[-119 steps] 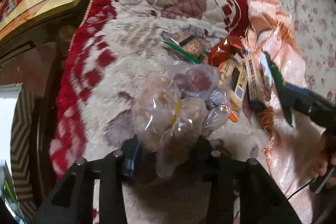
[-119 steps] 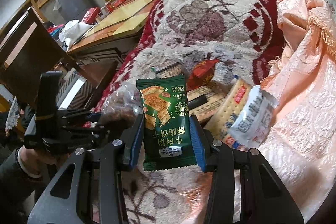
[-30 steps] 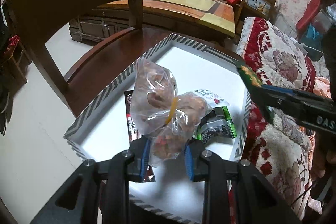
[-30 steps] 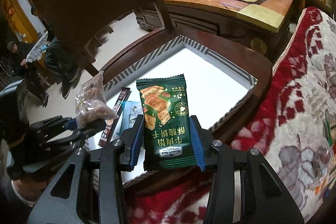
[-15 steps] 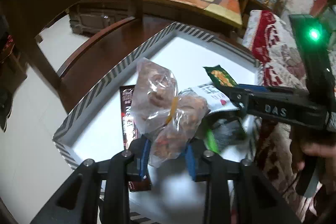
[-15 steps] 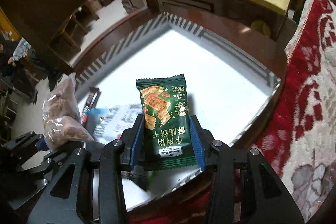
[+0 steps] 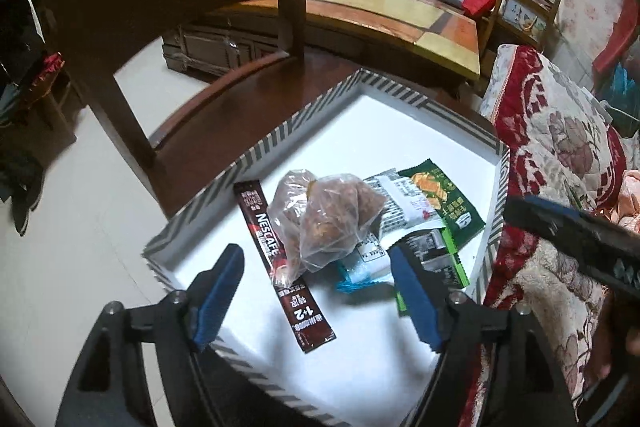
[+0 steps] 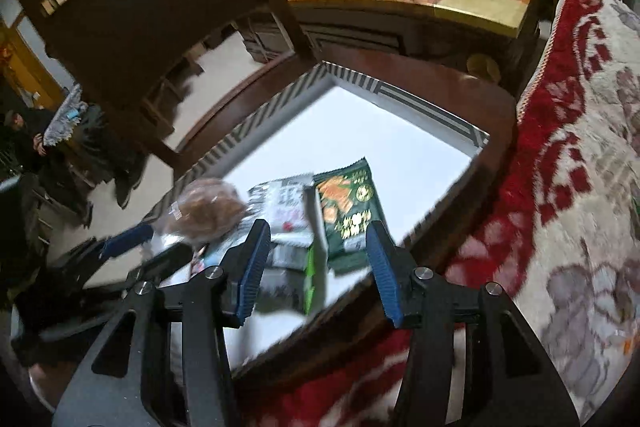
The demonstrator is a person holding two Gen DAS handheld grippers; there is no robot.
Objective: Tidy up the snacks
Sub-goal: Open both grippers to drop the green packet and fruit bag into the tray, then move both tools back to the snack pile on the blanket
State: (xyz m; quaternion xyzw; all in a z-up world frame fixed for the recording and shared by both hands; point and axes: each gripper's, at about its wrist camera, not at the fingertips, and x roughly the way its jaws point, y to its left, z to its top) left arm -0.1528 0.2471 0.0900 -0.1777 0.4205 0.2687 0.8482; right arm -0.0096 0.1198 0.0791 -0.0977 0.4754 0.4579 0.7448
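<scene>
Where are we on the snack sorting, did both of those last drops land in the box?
Both look landed. The clear bag of nuts lies in the striped box across the coffee stick, and the green cracker pack lies beside the other packets. The left tool and right tool are open and hold nothing. What is left on the blanket is out of view.

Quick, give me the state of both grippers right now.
Left gripper: open, holding nothing; clear snack bag lies in the box.
Right gripper: open, holding nothing; green cracker packet lies in the box.
</scene>
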